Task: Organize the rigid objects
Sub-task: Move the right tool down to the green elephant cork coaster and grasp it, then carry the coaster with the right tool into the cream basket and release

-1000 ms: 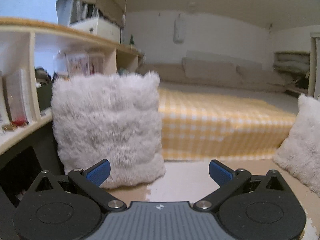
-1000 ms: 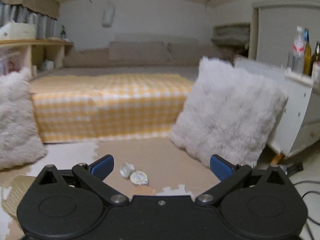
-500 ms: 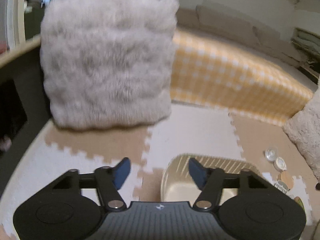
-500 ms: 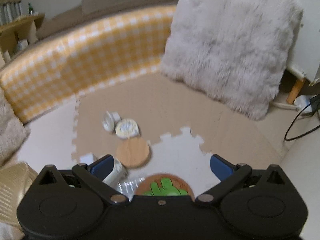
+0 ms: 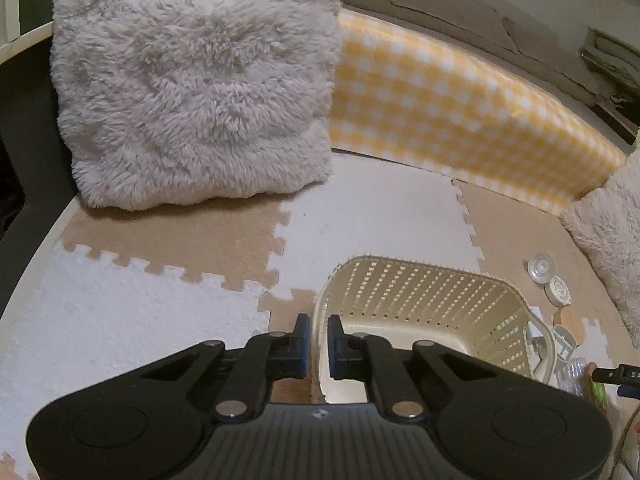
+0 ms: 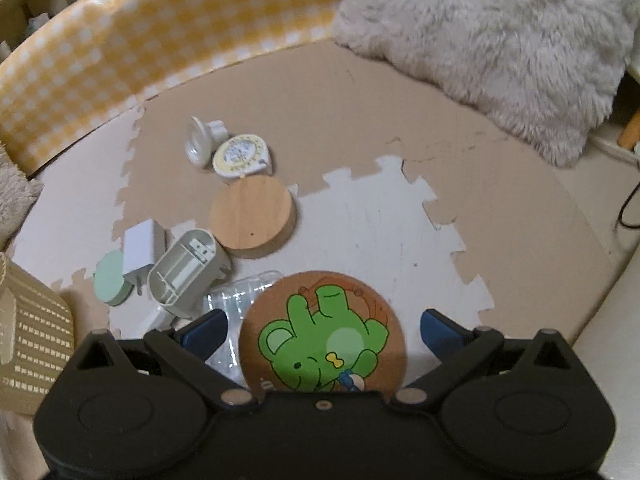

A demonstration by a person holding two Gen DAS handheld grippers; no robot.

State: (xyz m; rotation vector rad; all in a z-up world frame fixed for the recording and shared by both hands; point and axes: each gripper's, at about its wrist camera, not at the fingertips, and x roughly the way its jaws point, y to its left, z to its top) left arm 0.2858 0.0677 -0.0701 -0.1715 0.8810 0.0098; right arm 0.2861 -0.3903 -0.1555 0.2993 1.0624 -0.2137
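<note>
- In the left wrist view a shaggy white cushion [image 5: 200, 80] stands on the puzzle-mat floor [image 5: 120, 320] at the left, against a yellow checked bed cover [image 5: 460, 108]
- The left gripper [image 5: 319, 340] has its jaws drawn in on the near left rim of the cream slatted basket [image 5: 420, 300], one blue pad outside the wall and one inside, pinching it
- The basket sits on the mat in front of that gripper, and no items show in the part of its inside that can be seen
- To the basket's right, small round items lie on the tan mat, among them a clear disc [image 5: 541, 268]
- In the right wrist view a mint round lid [image 6: 111, 278], a white charger [image 6: 142, 248] and a grey-green open case [image 6: 186, 272] lie close together on the left
- Further back are a white clip-like piece [image 6: 204, 138], a cream round tin [image 6: 242, 156] and a plain wooden disc [image 6: 253, 218]
- The right gripper [image 6: 322, 330] holds its jaws spread wide, touching nothing
- The wooden coaster with a green bear [image 6: 322, 338] lies flat on the mat between the pads, nearer the left pad, partly over a clear plastic piece [image 6: 236, 292]
- A second shaggy cushion [image 6: 500, 48] stands at the upper right
</note>
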